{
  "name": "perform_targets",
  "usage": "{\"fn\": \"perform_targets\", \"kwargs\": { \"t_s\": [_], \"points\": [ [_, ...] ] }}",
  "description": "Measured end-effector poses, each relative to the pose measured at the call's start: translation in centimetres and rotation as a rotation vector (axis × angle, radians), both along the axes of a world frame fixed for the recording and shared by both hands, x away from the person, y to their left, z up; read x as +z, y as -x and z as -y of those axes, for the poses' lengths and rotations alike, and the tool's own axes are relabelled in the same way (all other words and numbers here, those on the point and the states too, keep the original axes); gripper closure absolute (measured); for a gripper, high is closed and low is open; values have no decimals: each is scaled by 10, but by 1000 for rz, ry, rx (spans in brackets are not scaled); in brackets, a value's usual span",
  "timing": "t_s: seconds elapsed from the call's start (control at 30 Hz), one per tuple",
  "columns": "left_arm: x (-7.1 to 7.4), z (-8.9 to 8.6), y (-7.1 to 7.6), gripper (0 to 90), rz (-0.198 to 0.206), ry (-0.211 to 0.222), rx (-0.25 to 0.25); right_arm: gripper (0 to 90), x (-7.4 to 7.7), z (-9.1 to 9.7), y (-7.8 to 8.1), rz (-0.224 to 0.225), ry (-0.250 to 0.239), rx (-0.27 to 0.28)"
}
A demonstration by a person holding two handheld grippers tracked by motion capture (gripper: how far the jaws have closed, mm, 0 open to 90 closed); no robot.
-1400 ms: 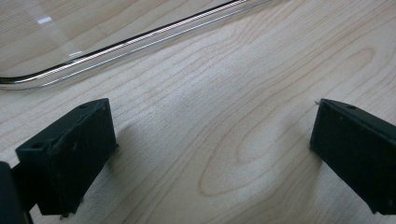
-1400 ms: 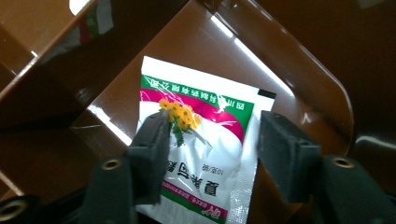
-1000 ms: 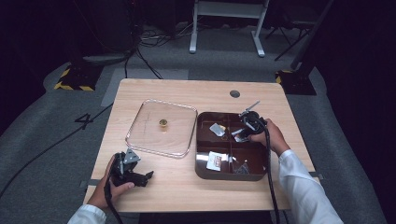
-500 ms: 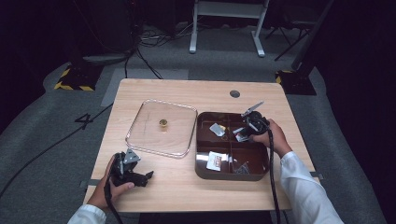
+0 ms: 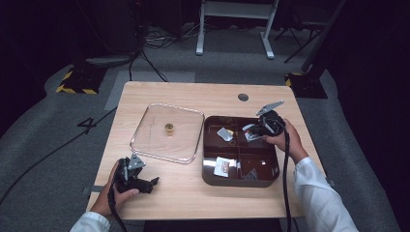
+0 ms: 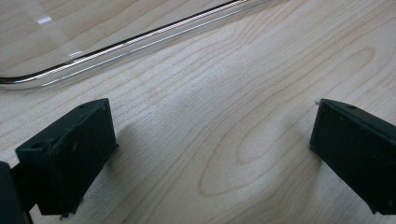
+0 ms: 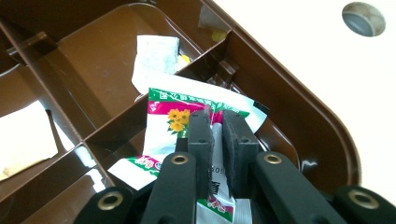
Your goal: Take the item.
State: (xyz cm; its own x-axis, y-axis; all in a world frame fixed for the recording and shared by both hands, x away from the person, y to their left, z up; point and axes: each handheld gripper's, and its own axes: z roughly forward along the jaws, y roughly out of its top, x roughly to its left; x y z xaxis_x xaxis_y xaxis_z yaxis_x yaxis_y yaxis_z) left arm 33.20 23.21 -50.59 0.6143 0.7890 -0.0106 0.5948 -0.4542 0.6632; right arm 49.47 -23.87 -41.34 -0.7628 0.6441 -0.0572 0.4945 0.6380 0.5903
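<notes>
Brown divided tray [image 5: 208, 166]: right claw [image 7: 218, 122] pinched flower-print sachet [image 7: 164, 122], grasp done, lift-out pending; left claw [image 6: 212, 140] spread, idle left of tray.

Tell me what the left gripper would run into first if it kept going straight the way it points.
Probably the rim of the clear lid lying flat on the table. The left gripper stands open over bare wood, with nothing between it and that rim, though depth is hard to judge.
</notes>
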Motion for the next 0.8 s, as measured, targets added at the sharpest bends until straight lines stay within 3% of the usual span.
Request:
{"fn": "perform_targets", "kwargs": {
  "t_s": [0.43,0.8],
  "points": [
    [0,0,0,4,0,1,1,826,23,16,13,51,-60,3],
    [0,0,0,4,0,1,1,826,33,29,21,69,-74,0]
  ]
}}
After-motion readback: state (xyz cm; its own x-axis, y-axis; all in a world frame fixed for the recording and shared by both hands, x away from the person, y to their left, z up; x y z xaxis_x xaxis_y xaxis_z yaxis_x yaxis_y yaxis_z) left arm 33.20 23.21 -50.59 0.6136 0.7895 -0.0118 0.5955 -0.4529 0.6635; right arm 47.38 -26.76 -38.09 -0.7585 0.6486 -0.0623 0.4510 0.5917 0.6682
